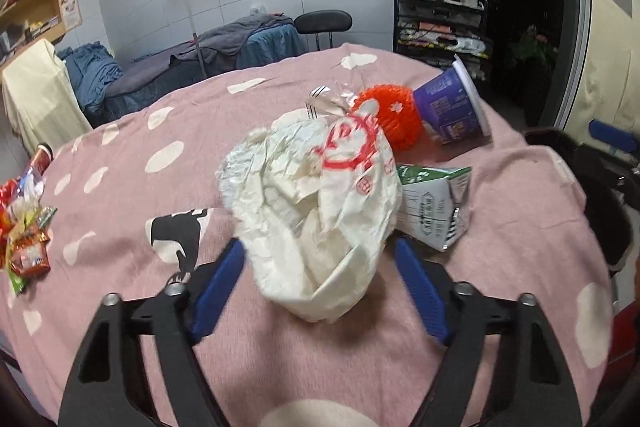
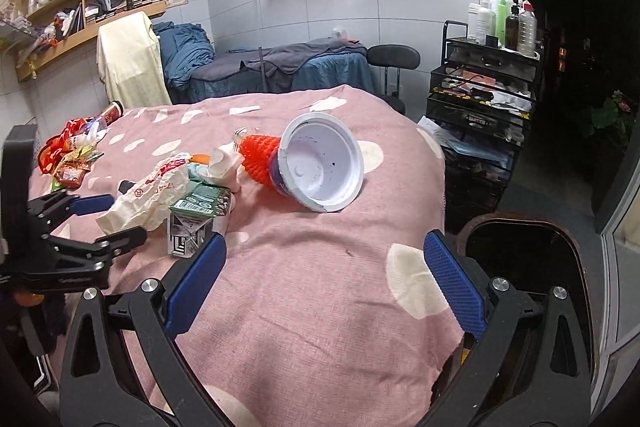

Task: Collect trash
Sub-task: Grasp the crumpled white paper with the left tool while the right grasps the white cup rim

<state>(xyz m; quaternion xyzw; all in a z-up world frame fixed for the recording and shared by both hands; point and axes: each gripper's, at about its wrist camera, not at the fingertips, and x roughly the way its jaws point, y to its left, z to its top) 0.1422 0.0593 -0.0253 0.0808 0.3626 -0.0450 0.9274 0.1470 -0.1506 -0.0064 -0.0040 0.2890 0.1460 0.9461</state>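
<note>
A crumpled white paper bag with red print lies on the pink spotted cloth. My left gripper is open, its blue fingers either side of the bag's near end; it also shows in the right wrist view. Behind the bag lie a green and white carton, an orange foam net and a tipped purple cup. My right gripper is open and empty over bare cloth, short of the cup and beside the carton.
Red and green snack wrappers lie at the bed's left edge. A dark bin opening sits at the bed's right. A black cart with bottles, a stool and a blue massage bed stand beyond.
</note>
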